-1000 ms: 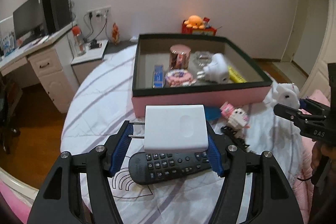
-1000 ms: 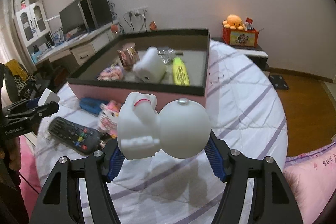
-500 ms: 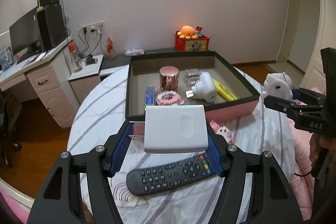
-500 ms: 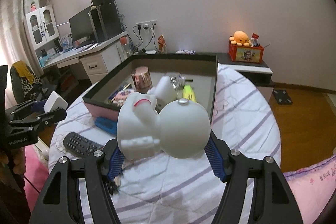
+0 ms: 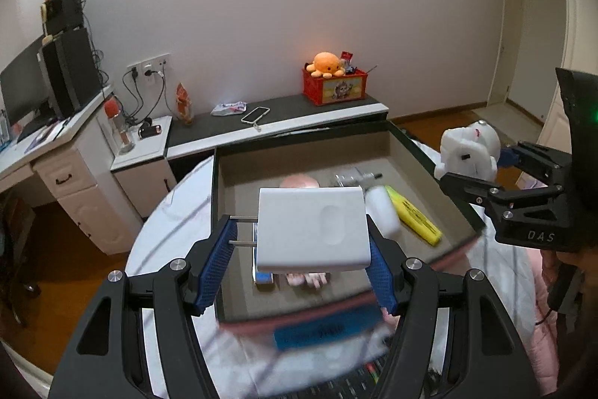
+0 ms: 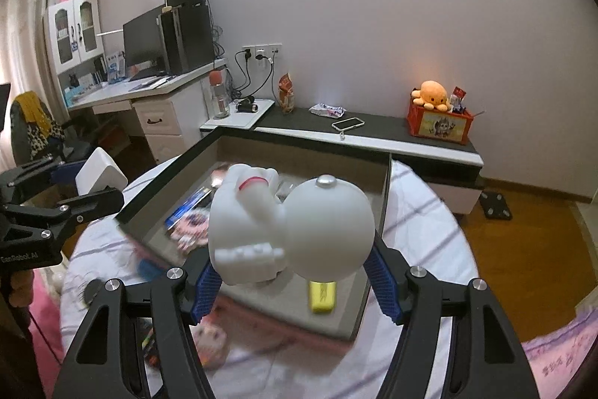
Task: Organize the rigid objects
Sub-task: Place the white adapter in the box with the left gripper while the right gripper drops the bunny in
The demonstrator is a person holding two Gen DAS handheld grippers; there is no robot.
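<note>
Smooth matt plastic charger [image 5: 312, 229]; glossy white plastic figurine [image 6: 291, 230]; matt cardboard box [image 5: 239, 174]; polished wood floor [image 6: 523, 249].

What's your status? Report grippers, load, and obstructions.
Left gripper shut on white charger. Right gripper shut on white figurine. Both over the open box; highlighter and small items inside.

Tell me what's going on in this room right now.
A person is sorting small objects into a pink box on a round table. The left gripper grips a white charger, the right gripper a white figurine; both hang over the box, which already holds a yellow highlighter.
</note>
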